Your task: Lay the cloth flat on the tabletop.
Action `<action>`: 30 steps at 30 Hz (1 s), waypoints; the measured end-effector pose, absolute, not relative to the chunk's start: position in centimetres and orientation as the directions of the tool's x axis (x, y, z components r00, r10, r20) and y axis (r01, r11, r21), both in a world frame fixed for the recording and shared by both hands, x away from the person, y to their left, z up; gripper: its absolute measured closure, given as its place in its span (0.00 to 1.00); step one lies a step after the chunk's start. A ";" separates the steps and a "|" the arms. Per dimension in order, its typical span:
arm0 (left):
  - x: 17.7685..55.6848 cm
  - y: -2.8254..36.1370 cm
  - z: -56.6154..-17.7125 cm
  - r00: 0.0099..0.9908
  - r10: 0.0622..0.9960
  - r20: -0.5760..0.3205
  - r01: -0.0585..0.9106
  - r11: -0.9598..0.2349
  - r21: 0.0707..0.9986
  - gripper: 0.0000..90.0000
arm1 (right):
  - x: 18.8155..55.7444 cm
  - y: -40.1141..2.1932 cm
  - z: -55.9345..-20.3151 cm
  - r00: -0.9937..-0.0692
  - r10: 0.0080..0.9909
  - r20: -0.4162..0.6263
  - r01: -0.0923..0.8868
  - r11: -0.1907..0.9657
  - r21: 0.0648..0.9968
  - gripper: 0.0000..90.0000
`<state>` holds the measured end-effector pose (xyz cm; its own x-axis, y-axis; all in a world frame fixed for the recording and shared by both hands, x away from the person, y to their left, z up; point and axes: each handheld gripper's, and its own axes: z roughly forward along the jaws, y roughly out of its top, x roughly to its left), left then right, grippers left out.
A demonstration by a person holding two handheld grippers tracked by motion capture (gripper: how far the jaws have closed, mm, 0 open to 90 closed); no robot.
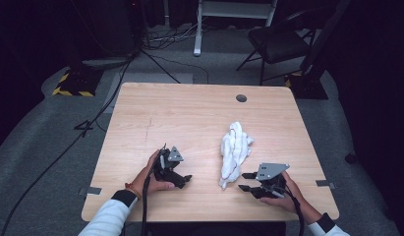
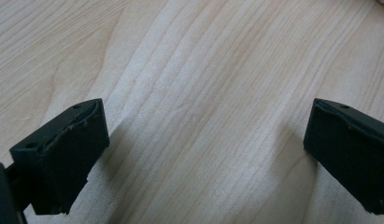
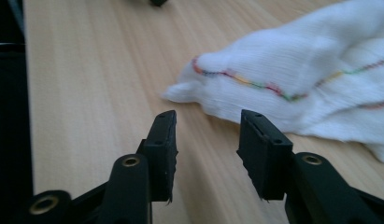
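A crumpled white towel (image 1: 235,153) is seen on the tabletop (image 1: 189,118), just beyond the right gripper (image 1: 246,181), whose fingers (image 3: 162,140) are parted and empty. The left gripper (image 1: 186,181) is held wide open over bare wood.

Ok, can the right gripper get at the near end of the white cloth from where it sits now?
Probably yes. The right gripper points at the white cloth, jaws apart with nothing between them, and bare table lies between them and the cloth's near corner.
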<state>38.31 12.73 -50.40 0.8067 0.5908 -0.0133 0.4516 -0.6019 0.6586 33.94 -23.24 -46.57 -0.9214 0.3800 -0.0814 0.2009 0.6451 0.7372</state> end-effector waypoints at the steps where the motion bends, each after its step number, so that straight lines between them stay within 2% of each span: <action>1: 38.3 12.6 -50.3 0.812 0.583 -0.012 0.448 -0.610 0.654 0.01 | 34.2 -23.6 -46.5 -0.913 0.399 -0.081 0.211 0.634 0.744 0.61; 3: 38.4 12.5 -50.2 0.815 0.579 -0.014 0.447 -0.613 0.651 0.05 | 34.5 -23.9 -46.4 -0.904 0.418 -0.083 0.220 0.624 0.750 0.61; 6: 38.6 11.7 -49.6 0.823 0.567 -0.025 0.442 -0.614 0.654 0.23 | 36.2 -25.0 -46.0 -0.862 0.497 -0.098 0.258 0.597 0.759 0.60; 8: 38.5 10.9 -49.4 0.835 0.551 0.006 0.416 -0.637 0.649 0.17 | 37.3 -25.6 -45.9 -0.837 0.538 -0.099 0.281 0.577 0.767 0.60; 10: 38.7 9.8 -49.0 0.853 0.522 0.021 0.388 -0.660 0.643 0.21 | 38.4 -26.1 -45.8 -0.816 0.570 -0.100 0.299 0.564 0.770 0.60; 14: 39.1 8.1 -47.9 0.860 0.509 0.031 0.354 -0.639 0.683 0.21 | 40.7 -26.5 -45.7 -0.784 0.616 -0.071 0.341 0.524 0.780 0.60; 16: 39.5 6.4 -46.5 0.867 0.498 0.027 0.326 -0.606 0.726 0.21 | 41.6 -26.2 -45.8 -0.779 0.619 -0.097 0.334 0.541 0.772 0.60; 19: 40.0 4.6 -45.7 0.877 0.480 0.022 0.300 -0.582 0.755 0.21 | 42.9 -25.7 -46.0 -0.781 0.622 -0.065 0.352 0.523 0.776 0.58; 26: 41.1 1.3 -46.1 0.889 0.457 0.019 0.287 -0.590 0.754 0.22 | 44.8 -24.6 -47.1 -0.776 0.629 -0.042 0.395 0.536 0.746 0.59; 28: 41.7 0.3 -46.9 0.893 0.451 0.011 0.297 -0.607 0.737 0.30 | 45.2 -24.1 -47.7 -0.783 0.620 -0.048 0.403 0.565 0.720 0.62; 30: 42.1 -0.1 -47.4 0.888 0.460 0.029 0.310 -0.642 0.701 0.42 | 45.3 -23.7 -48.1 -0.792 0.608 -0.063 0.396 0.590 0.704 0.70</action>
